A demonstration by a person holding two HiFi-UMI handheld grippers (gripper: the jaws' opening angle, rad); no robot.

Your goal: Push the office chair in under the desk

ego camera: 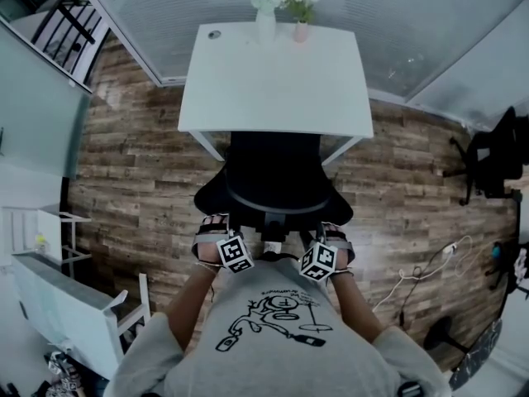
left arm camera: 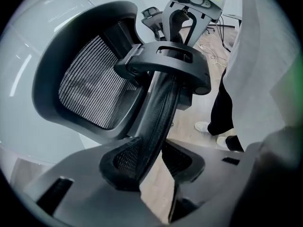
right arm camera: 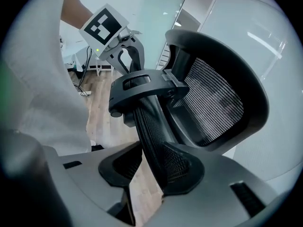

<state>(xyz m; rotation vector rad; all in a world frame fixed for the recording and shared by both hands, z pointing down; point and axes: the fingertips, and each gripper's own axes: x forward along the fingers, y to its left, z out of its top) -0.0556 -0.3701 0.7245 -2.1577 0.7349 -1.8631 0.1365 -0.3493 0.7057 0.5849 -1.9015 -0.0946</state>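
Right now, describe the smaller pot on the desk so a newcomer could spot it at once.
Start at the white rectangular desk on the brown wood-plank floor; two vessels stand at its far edge. The one meant is the short pink pot with greenery, right of the taller white vase of white flowers.

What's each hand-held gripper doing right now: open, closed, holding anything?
Left hand-held gripper: closed on the edge of the office chair's mesh backrest.
Right hand-held gripper: closed on the same mesh backrest edge.
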